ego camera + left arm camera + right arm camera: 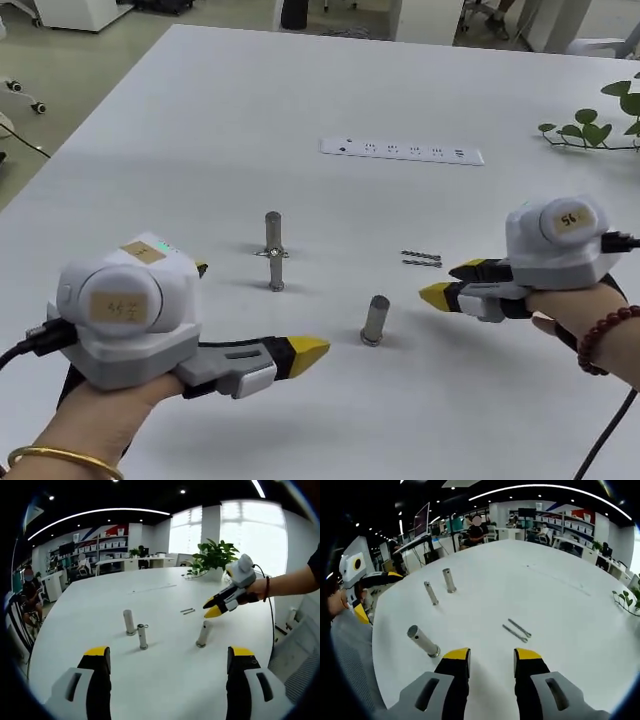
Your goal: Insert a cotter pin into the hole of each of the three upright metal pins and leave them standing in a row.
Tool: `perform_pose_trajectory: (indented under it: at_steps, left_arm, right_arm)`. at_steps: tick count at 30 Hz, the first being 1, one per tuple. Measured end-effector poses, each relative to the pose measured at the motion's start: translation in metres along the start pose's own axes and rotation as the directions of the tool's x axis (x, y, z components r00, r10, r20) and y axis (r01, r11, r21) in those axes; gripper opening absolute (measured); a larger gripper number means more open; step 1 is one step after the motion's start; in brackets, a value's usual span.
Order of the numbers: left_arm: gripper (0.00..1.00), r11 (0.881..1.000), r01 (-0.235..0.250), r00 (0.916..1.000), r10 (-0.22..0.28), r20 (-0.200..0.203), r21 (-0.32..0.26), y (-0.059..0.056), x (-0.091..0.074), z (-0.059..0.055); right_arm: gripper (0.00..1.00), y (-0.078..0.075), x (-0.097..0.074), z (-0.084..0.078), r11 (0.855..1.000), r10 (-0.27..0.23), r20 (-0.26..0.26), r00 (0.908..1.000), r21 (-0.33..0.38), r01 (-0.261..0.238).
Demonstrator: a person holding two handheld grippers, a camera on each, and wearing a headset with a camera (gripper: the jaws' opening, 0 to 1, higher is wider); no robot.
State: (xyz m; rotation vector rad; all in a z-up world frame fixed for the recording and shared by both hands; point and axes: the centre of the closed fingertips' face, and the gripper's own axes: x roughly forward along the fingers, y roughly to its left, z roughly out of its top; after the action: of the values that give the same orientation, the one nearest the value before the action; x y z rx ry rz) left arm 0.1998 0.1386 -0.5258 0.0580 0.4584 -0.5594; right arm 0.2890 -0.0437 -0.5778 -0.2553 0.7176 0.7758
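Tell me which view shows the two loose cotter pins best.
The right gripper view: the cotter pins lie nearest there, large enough to tell the two apart, side by side. The head view shows them as two short dark bars, smaller. The left gripper view shows them far off as thin slivers.

Three metal pins (376, 320) stand on the desk (200, 130), two of them close together at ten o'clock from the third. Two loose cotter pins (421, 258) lie at one o'clock from it. Possibly one more crosses a paired pin; it is too small to be sure. One power strip (402, 151) lies at twelve o'clock.
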Motion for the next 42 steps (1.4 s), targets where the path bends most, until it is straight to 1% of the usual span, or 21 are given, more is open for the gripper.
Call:
perform_pose_trajectory:
  at_steps: [3,5,11,15,16,18,21,27,33,34,36,38,39,41,42]
  left_arm:
    - [0.97,1.0,-0.003,0.9999,0.003,0.01,0.003,0.002,0.001,0.001]
    - [0.96,1.0,-0.002,0.9997,0.002,0.023,-0.01,0.003,0.001,0.002]
    - [0.96,1.0,-0.002,0.9999,0.003,0.014,-0.017,0.004,0.002,-0.001]
    - [0.95,1.0,-0.005,0.9999,0.005,0.011,-0.02,0.005,0.002,-0.001]
    - [0.95,1.0,-0.004,0.9999,0.004,0.013,-0.021,0.006,0.002,-0.001]
    - [0.94,1.0,-0.001,0.9997,0.001,0.023,-0.026,0.006,0.003,0.0]
    - [0.93,1.0,0.002,0.9998,-0.001,0.022,-0.028,0.005,0.003,0.0]
    - [0.91,0.999,0.008,0.9996,-0.007,0.029,-0.037,0.006,0.004,0.002]
    - [0.9,0.999,0.015,0.9992,-0.013,0.038,-0.03,0.004,0.003,0.004]
    - [0.9,0.999,0.015,0.9992,-0.014,0.038,-0.031,0.004,0.003,0.004]
    - [0.89,0.999,0.017,0.9993,-0.016,0.034,-0.029,0.004,0.003,0.004]
    - [0.89,0.999,0.018,0.9993,-0.017,0.034,-0.029,0.004,0.003,0.004]
    - [0.88,0.999,0.017,0.9993,-0.016,0.033,-0.03,0.004,0.003,0.004]
    - [0.88,0.999,0.017,0.9994,-0.016,0.029,-0.029,0.004,0.003,0.003]
    - [0.87,0.999,0.017,0.9995,-0.016,0.027,-0.028,0.004,0.003,0.002]
  right_arm:
    - [0.3,-0.004,0.004,0.003,1.0,0.005,-0.006,1.0,-0.001,-0.005]
    - [0.3,-0.006,0.007,0.005,1.0,0.014,-0.014,0.9998,0.006,-0.014]
    - [0.28,-0.016,0.016,0.009,1.0,0.024,-0.045,0.9987,-0.013,-0.025]
    - [0.27,-0.022,0.022,0.008,0.999,0.027,-0.083,0.9962,-0.038,-0.03]
    - [0.26,-0.023,0.023,0.007,0.999,0.025,-0.097,0.995,-0.043,-0.03]
    - [0.25,-0.025,0.026,0.007,0.998,0.028,-0.106,0.994,-0.059,-0.034]
    - [0.22,-0.027,0.03,0.005,0.997,0.035,-0.134,0.9904,-0.065,-0.044]
    - [0.18,-0.028,0.032,0.003,0.996,0.04,-0.153,0.9874,-0.073,-0.052]
    - [0.15,-0.032,0.035,0.001,0.994,0.044,-0.193,0.9803,-0.093,-0.062]
    - [0.15,-0.032,0.035,0.001,0.993,0.044,-0.198,0.9793,-0.095,-0.063]
    - [0.13,-0.037,0.037,0.001,0.992,0.044,-0.214,0.9759,-0.11,-0.069]
    - [0.12,-0.037,0.037,0.001,0.99,0.044,-0.229,0.9725,-0.121,-0.073]
    - [0.11,-0.037,0.037,-0.001,0.988,0.042,-0.247,0.9682,-0.132,-0.077]
    - [0.1,-0.038,0.036,-0.002,0.984,0.037,-0.269,0.9623,-0.156,-0.082]
    - [0.09,-0.039,0.036,-0.004,0.979,0.031,-0.289,0.9569,-0.186,-0.087]
